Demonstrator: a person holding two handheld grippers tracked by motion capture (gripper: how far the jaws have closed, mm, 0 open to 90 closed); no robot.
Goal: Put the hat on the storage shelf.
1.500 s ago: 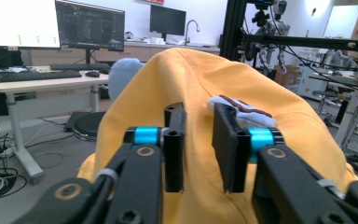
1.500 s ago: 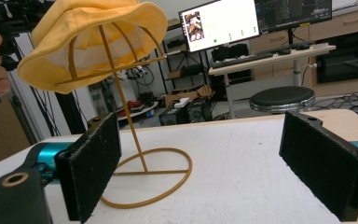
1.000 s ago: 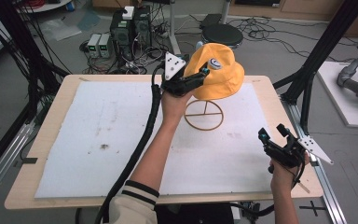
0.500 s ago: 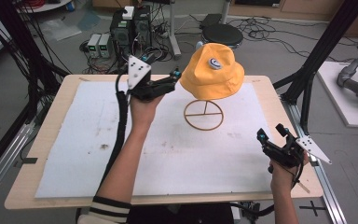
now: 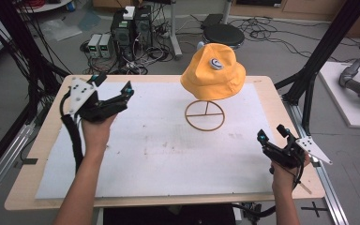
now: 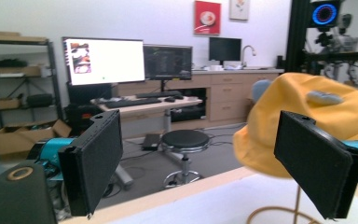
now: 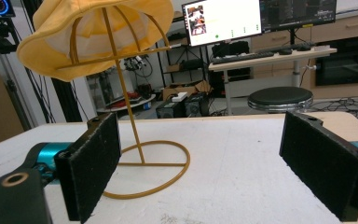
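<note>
A yellow bucket hat [image 5: 214, 72] rests on top of a gold wire stand [image 5: 205, 115] at the back middle of the white mat. My left gripper [image 5: 115, 85] hovers open over the mat's back left part, well left of the hat, with nothing between its jaws. In the left gripper view the hat [image 6: 307, 126] lies ahead to the right. My right gripper [image 5: 275, 133] stands open near the front right corner, empty. In the right gripper view the hat [image 7: 95, 32] and its stand [image 7: 140, 158] rise ahead at the left.
The white mat [image 5: 159, 150] covers a wooden table [image 5: 37, 154]. Black frame posts [image 5: 318, 61] stand at the table's right and left. Computers, cables and a stool [image 5: 222, 33] lie on the floor beyond the far edge.
My left gripper let go of the hat, opened, and drew back to the left across the table. The hat stays on its stand. The right gripper has not moved.
</note>
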